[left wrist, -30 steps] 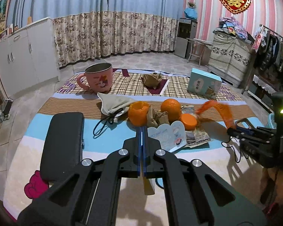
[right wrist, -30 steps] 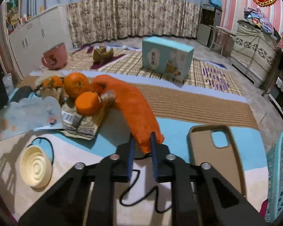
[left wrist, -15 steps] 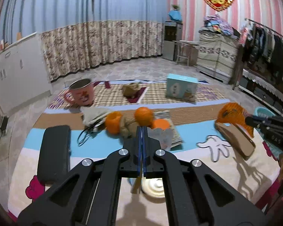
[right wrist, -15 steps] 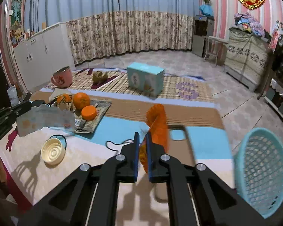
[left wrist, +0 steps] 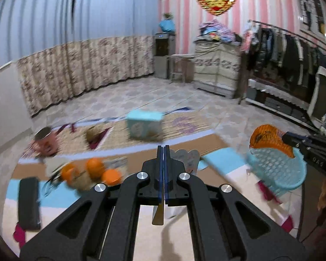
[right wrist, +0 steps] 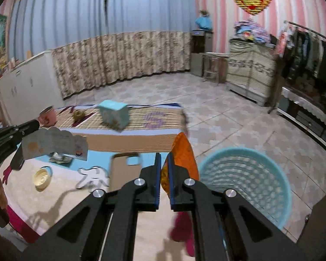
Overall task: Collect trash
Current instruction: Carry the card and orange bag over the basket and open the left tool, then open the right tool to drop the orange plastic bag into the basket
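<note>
My right gripper [right wrist: 164, 159] is shut on an orange mesh bag [right wrist: 184, 154] and holds it in the air beside the rim of a light-blue basket [right wrist: 245, 178]. In the left wrist view the bag [left wrist: 269, 139] hangs right over the basket [left wrist: 276, 167]. My left gripper [left wrist: 163, 152] is shut on a scalloped paper card [left wrist: 188, 157], lifted above the table. The card also shows in the right wrist view [right wrist: 54, 143], at the left.
On the table lie three oranges [left wrist: 93, 170] on paper scraps, a black case [left wrist: 28, 200], a pink mug [left wrist: 45, 141], a teal box [right wrist: 114, 114], a tan phone case [right wrist: 123, 169] and a cream lid [right wrist: 42, 177]. The basket stands off the table's right end.
Both grippers have lifted and swung right. The mesh bag went from the table by the oranges to over the basket. The card rose off the table with the left gripper.
</note>
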`<state>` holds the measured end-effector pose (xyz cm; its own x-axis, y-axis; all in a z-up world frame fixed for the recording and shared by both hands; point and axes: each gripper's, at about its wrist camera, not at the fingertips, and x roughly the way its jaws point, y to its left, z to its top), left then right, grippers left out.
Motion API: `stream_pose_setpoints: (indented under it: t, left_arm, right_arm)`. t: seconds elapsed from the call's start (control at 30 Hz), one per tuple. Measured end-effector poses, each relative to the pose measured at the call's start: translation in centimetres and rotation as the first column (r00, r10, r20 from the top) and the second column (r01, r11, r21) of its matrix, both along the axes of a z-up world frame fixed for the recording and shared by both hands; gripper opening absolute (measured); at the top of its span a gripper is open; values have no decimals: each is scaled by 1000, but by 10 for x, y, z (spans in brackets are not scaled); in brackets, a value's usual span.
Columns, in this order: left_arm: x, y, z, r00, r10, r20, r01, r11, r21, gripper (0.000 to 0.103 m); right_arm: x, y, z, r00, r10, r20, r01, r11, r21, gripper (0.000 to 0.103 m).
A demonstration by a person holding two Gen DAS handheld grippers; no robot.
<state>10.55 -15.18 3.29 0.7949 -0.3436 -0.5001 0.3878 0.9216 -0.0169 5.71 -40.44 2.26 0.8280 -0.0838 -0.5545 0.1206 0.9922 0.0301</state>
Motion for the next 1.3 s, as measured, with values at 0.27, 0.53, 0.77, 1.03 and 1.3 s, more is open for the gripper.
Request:
stream_pose_setpoints:
  t: [0.27,0.53,0.77,1.03,1.3]
  left_arm:
    - [-8,-114,-3,982,-188,-6,188,982,-23,0]
    - [-3,-193,-33,954,-287,-87,287,958,-13,0]
    - [21,-232,-57,934,-315,-167,317,948,-13,0]
    - [23,-243,-55,953,-267,-145,271,963,5,62]
    - [14,-218,-33,980,-194,-33,196,978,68,89]
  right_arm:
    - [-24,-80,-8,988,-155,-20,155,988,2,6]
    - [-24,-124,-31,975,-214,-60,216,976,23,6]
    - [-18,-142,-50,969,-230,-89,236,970,52,6]
    - [-8,-142,-64,966,-236,-110,243,968,61,6]
    - [5,-130,-70,967,-223,-119,230,972,48,6]
